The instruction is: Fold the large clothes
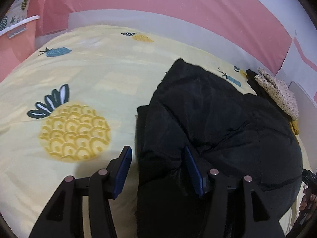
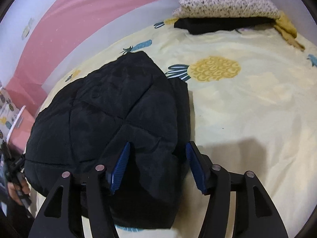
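Note:
A black quilted padded jacket (image 1: 218,123) lies folded in a bulky heap on the yellow pineapple-print bed sheet (image 1: 89,75). My left gripper (image 1: 157,158) is open, its blue pads spread around the jacket's left edge near the sheet. The jacket also shows in the right wrist view (image 2: 111,115). My right gripper (image 2: 158,154) is open, its pads on either side of the jacket's right front corner. Neither gripper pinches the cloth.
A stack of folded clothes (image 2: 227,10), speckled knit on top of black and mustard pieces, lies at the bed's far corner, and also shows in the left wrist view (image 1: 277,93). A pink padded wall (image 1: 158,2) borders the bed. A pink bin (image 1: 17,33) stands at the far left.

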A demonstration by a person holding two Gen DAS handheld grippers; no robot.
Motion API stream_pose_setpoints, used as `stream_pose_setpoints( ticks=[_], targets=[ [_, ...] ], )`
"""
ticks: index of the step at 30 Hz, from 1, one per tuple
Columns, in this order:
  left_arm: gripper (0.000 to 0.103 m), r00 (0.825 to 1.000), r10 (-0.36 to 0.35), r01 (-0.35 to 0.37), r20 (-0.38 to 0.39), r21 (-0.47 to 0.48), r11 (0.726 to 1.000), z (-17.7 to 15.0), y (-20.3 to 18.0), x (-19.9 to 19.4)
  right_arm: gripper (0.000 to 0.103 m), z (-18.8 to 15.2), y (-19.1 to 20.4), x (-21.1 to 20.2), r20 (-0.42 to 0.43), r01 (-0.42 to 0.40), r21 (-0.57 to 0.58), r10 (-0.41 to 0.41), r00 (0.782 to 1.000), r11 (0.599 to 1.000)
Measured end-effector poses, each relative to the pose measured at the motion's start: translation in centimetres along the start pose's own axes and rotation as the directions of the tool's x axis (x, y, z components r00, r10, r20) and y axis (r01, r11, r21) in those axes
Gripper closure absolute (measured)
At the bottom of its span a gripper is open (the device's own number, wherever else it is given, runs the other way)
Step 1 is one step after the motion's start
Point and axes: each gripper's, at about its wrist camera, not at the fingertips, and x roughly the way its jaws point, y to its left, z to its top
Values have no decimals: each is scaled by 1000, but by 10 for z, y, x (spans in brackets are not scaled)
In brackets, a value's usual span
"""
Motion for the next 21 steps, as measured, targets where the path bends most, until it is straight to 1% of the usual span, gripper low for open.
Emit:
stream_pose_setpoints(
  ticks=[2,4,8,13,16,19,21],
  targets=[
    [44,1000,1,-1,-7,16,1000,0,-4,6,41,1,1,5,-2,14,-16,-14,1000,1000],
    [44,1000,-16,16,-23,8,1000,2,-4,12,41,2,-2,11,-15,-1,-7,1,1000,1000],
    [40,996,-64,62,-60,-26,998,6,-1,25,38,8,-9,25,-49,-42,22,43,998,999],
    [35,991,-110,105,-77,-61,993,9,6,36,35,14,-18,39,-78,-107,69,113,991,992],
    [33,984,-153,144,-87,-103,984,11,12,41,35,15,-19,46,-90,-138,89,146,985,986],
    [33,982,-165,154,-90,-114,981,9,14,40,35,14,-21,47,-100,-160,102,170,980,982],
    [33,981,-170,159,-95,-110,981,3,14,36,39,12,-21,44,-111,-169,107,181,977,980]
  ],
)
